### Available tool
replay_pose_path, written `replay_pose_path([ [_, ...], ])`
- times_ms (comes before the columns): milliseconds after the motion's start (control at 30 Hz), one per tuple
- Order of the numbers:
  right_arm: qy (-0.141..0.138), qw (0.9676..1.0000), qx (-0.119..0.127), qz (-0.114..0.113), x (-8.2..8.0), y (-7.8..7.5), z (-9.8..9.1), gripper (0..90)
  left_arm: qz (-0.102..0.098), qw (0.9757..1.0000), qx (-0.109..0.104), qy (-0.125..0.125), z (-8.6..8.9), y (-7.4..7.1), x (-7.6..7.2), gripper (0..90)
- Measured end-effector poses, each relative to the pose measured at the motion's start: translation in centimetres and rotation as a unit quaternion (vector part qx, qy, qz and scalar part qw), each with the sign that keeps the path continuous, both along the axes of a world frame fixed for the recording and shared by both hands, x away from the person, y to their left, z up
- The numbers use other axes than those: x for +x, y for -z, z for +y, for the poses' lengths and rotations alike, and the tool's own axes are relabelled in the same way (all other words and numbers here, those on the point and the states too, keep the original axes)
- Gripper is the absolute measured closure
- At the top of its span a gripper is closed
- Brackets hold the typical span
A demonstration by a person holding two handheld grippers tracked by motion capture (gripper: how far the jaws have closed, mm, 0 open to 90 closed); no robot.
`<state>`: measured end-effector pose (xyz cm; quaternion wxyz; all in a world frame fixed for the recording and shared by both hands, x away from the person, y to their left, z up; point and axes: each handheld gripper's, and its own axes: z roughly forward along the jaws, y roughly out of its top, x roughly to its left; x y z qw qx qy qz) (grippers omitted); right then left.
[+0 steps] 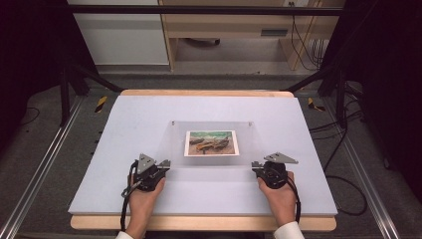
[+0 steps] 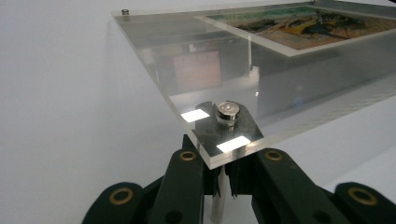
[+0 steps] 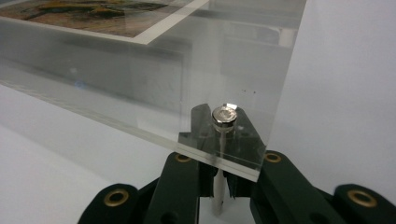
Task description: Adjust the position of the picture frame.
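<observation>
A clear acrylic plate (image 1: 214, 127) lies raised on short metal posts in the middle of the white board, with a colour photo (image 1: 211, 143) under it. My left gripper (image 1: 164, 163) is at the plate's near left corner, and its jaws are shut on the metal post (image 2: 218, 196) below the round screw cap (image 2: 227, 112). At the near right corner, my right gripper (image 1: 256, 164) is shut the same way on that corner's post (image 3: 218, 191) under its cap (image 3: 224, 115). Both jaw pairs reach under the plate (image 2: 187, 70), (image 3: 140, 74).
The white board (image 1: 139, 114) rests on a wooden table (image 1: 199, 222). Two more screw caps (image 1: 173, 122) mark the plate's far corners. Black frame bars, cables and a wooden shelf stand beyond the table's far edge.
</observation>
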<state>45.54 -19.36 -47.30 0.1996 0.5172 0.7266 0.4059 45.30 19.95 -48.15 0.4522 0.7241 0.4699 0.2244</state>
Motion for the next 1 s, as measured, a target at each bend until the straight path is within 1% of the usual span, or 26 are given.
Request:
replay_pose_path([
  [233,0.001,1.0,-0.002,-0.002,0.14,-0.13,-0.14,83.4,0.001,1.0,-0.003,0.002,-0.05,-0.12,-0.03,83.7],
  [267,0.001,1.0,-0.006,-0.003,0.19,-0.07,-0.15,83.0,0.003,1.0,-0.002,0.003,-0.08,-0.07,-0.02,83.6],
  [300,0.002,0.9999,-0.015,-0.003,0.25,0.02,-0.13,82.8,0.001,1.0,-0.002,0.002,-0.12,0.0,-0.06,83.6],
  [333,0.001,0.9998,-0.018,-0.002,0.24,0.06,-0.11,82.7,0.001,1.0,-0.001,0.002,-0.13,-0.01,-0.07,83.6],
  [667,-0.001,0.9999,-0.013,-0.001,0.26,0.08,-0.22,82.0,0.004,1.0,-0.002,0.007,0.04,-0.09,0.06,82.3],
  [833,-0.003,1.0,-0.007,0.002,0.18,0.0,-0.27,82.1,0.004,1.0,-0.001,0.008,0.03,-0.1,0.08,82.7],
  [867,-0.003,1.0,-0.006,0.002,0.19,-0.01,-0.28,81.6,0.004,1.0,0.0,0.007,0.08,-0.09,0.09,82.2],
  [933,-0.003,1.0,-0.004,0.004,0.16,-0.04,-0.35,78.5,0.008,1.0,-0.001,0.004,0.28,-0.1,0.12,77.8],
  [1000,-0.007,1.0,0.0,0.005,0.07,-0.1,-0.52,71.3,0.02,0.9998,-0.001,0.005,0.58,-0.06,0.22,70.9],
])
